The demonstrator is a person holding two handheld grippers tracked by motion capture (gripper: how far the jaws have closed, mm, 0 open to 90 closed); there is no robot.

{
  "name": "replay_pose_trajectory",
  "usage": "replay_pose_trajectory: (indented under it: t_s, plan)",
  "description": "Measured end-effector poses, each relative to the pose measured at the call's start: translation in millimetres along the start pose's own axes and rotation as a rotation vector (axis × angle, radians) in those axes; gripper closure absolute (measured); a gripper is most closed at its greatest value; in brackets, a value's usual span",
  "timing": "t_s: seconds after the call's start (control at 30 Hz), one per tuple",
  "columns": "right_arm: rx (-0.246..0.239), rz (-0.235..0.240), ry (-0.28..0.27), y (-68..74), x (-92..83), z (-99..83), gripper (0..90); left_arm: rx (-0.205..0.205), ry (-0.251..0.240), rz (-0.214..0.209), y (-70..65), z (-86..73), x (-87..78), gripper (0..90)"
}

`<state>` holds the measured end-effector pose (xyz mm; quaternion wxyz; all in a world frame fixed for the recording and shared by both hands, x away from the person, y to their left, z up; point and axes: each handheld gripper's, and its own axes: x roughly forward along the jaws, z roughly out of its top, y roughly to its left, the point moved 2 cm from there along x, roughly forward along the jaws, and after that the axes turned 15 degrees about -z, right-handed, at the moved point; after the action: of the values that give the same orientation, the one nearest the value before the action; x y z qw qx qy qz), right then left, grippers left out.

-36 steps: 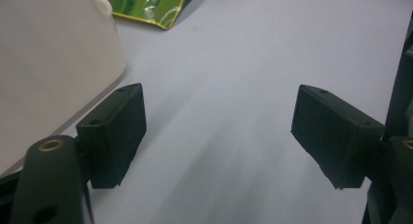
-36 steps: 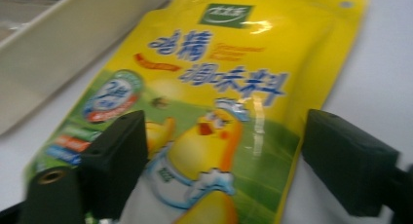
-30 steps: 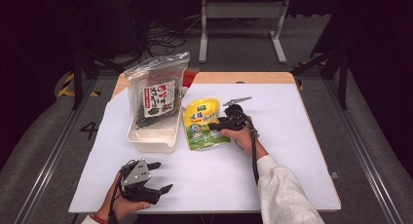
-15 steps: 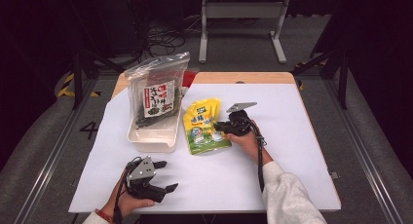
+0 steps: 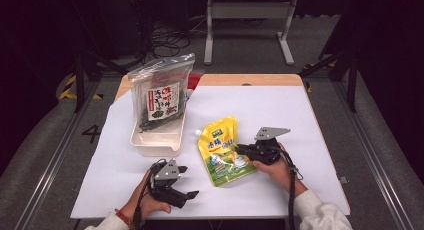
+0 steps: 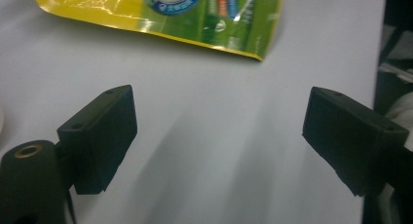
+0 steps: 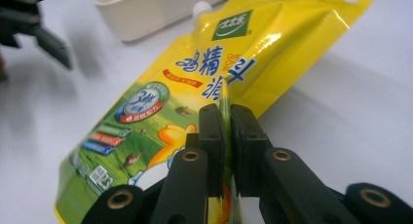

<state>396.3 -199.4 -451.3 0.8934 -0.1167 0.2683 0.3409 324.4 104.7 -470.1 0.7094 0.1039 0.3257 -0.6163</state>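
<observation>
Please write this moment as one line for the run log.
right claw: shut on yellow pouch edge | left claw: open, empty | white tray: holds seaweed bag

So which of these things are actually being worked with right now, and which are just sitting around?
In use:
- yellow pouch, its edge pinched
- right gripper, shut on that edge
- left gripper, open above the table, near the pouch

Just lying about:
- white tray
- seaweed bag standing in the tray
- metal stand behind the table
</observation>
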Motion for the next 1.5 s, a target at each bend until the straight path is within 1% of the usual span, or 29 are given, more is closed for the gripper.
replay_pose_trajectory:
  t_s: [0.1,0.23,0.3,0.33,0.37,0.4,0.5,0.57,0.6,0.63,0.67,0.7,0.73,0.77,0.8,0.83,0.9,0.97,1.07,1.1,1.13,1.17,1.2,1.23,1.27,1.37,1.4,1.43,1.5]
  plan:
    - [-0.026,0.004,-0.017,9.4,-11.9,-6.9,84.3,-0.038,-0.023,-0.03,5.6,6.8,6.6,12.9]
    - [-0.03,0.011,-0.036,16.7,-21.7,-13.2,84.4,-0.071,-0.019,-0.071,11.2,12.3,17.4,12.4]
    - [-0.044,0.009,-0.046,20.7,-25.5,-15.3,84.7,-0.104,-0.016,-0.095,13.8,14.5,23.5,11.9]
    - [-0.042,0.009,-0.052,21.7,-26.9,-15.8,84.7,-0.14,-0.024,-0.125,16.5,15.8,28.4,11.9]
    - [-0.043,0.012,-0.054,22.4,-28.9,-16.4,84.7,-0.154,-0.015,-0.136,17.7,16.3,31.1,11.5]
    - [-0.045,0.017,-0.057,22.5,-29.2,-17.0,84.8,-0.149,-0.014,-0.141,18.7,18.0,33.3,10.5]
    - [-0.036,0.023,-0.073,22.7,-29.8,-19.9,84.7,-0.184,-0.025,-0.147,22.3,25.4,39.0,9.6]
    - [-0.032,0.027,-0.089,21.9,-31.5,-19.8,84.7,-0.178,-0.037,-0.174,23.9,28.6,41.5,10.0]
    - [-0.03,0.034,-0.098,21.5,-32.5,-19.3,84.7,-0.183,-0.046,-0.175,24.4,30.2,42.6,10.1]
    - [-0.025,0.041,-0.111,21.3,-34.2,-18.5,84.7,-0.177,-0.056,-0.175,25.1,31.4,42.6,11.5]
    - [-0.026,0.043,-0.119,21.5,-35.3,-18.0,84.7,-0.178,-0.079,-0.186,24.1,34.2,41.7,13.1]
    - [-0.03,0.049,-0.133,21.8,-37.1,-17.2,84.7,-0.173,-0.096,-0.183,23.7,36.4,40.8,13.6]
    - [-0.025,0.058,-0.142,22.0,-38.2,-16.7,84.7,-0.171,-0.126,-0.188,23.0,39.9,38.7,14.8]
    - [-0.022,0.068,-0.155,22.7,-39.4,-16.1,84.7,-0.156,-0.154,-0.188,22.0,43.9,35.5,17.9]
    - [-0.028,0.081,-0.165,24.3,-40.6,-15.1,84.7,-0.142,-0.191,-0.183,20.4,48.9,30.8,19.3]
    - [-0.045,0.085,-0.18,27.1,-42.5,-13.6,84.6,-0.141,-0.212,-0.178,19.1,51.6,27.3,21.9]
    - [-0.06,0.082,-0.197,30.7,-45.8,-10.6,84.6,-0.098,-0.292,-0.192,17.0,58.0,14.2,33.0]
    - [-0.079,0.074,-0.226,33.3,-51.3,-5.8,84.4,-0.068,-0.321,-0.17,14.6,60.9,5.5,52.5]
    - [-0.094,0.064,-0.259,35.4,-59.3,1.3,82.9,-0.014,-0.377,-0.185,10.8,62.7,-6.7,77.5]
    - [-0.094,0.064,-0.259,35.4,-59.3,1.3,82.9,-0.014,-0.377,-0.185,10.8,62.7,-6.7,83.6]
    - [-0.102,0.052,-0.267,36.5,-60.5,2.7,81.8,0.021,-0.375,-0.172,6.9,64.7,-10.1,83.6]
    - [-0.109,0.034,-0.263,38.5,-60.5,3.5,80.5,0.034,-0.366,-0.159,2.8,65.9,-11.3,85.3]
    - [-0.108,0.029,-0.26,39.0,-59.9,3.4,79.5,0.049,-0.362,-0.154,1.1,66.7,-12.4,85.6]
    - [-0.101,0.029,-0.261,39.3,-59.6,3.0,79.0,0.05,-0.362,-0.155,-0.2,67.0,-13.2,85.7]
    - [-0.097,0.027,-0.26,39.5,-59.5,3.0,77.7,0.066,-0.361,-0.15,-0.3,67.6,-14.1,85.8]
    - [-0.081,0.018,-0.264,40.3,-60.9,4.5,69.4,0.09,-0.354,-0.142,-3.8,69.1,-16.3,86.0]
    - [-0.084,0.008,-0.258,40.5,-62.2,4.6,66.8,0.099,-0.355,-0.135,-4.6,69.9,-17.6,86.1]
    - [-0.083,0.0,-0.254,40.2,-63.3,4.3,61.6,0.108,-0.355,-0.143,-5.1,70.7,-19.4,86.2]
    - [-0.078,0.0,-0.237,38.6,-65.5,3.0,55.0,0.123,-0.356,-0.134,-8.0,72.0,-22.8,86.2]
